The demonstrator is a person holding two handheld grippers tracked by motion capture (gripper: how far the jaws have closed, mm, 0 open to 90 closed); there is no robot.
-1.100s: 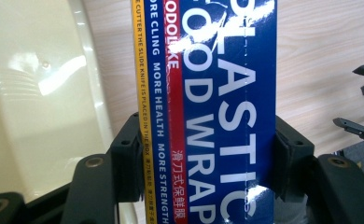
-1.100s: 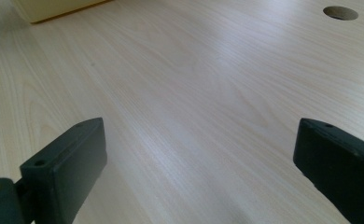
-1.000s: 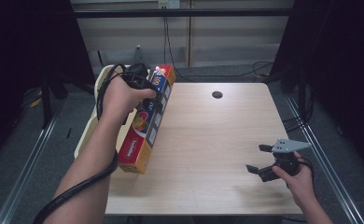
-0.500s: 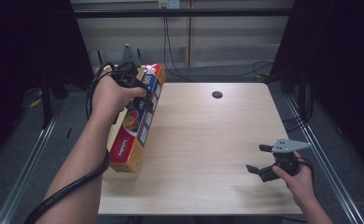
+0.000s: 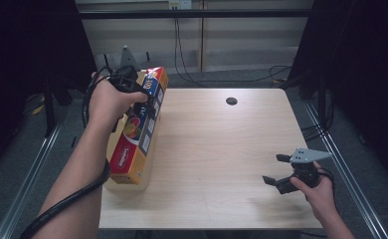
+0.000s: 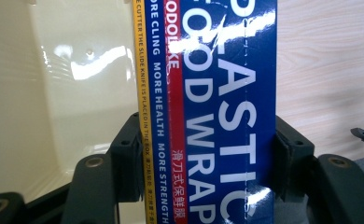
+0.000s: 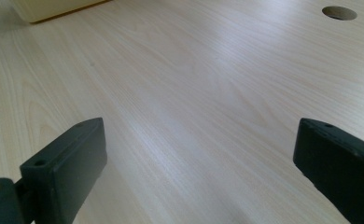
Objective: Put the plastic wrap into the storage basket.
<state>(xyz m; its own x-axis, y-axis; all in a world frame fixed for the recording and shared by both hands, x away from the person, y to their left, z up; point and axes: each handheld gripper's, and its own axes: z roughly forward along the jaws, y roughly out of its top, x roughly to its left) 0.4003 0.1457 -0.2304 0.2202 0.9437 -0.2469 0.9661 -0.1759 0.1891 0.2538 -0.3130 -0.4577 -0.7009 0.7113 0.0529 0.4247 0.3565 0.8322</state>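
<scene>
High view, left tool (image 5: pixel 145 102) clamping wrap box (image 5: pixel 137 134) over cream tray (image 6: pixel 59 93), right tool (image 5: pixel 276 170) open, table hole (image 5: pixel 231 101) beyond.

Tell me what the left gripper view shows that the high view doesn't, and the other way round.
Left gripper view: the print on the plastic wrap box is readable, and black pads press on both of its sides, with a glossy cream tray behind it.

High view: the whole table with its round hole, the person's forearms, the tilted box's orange end, and the right gripper open near the table's right edge.

Both: the box clamped in the left gripper and the pale wood tabletop.
</scene>
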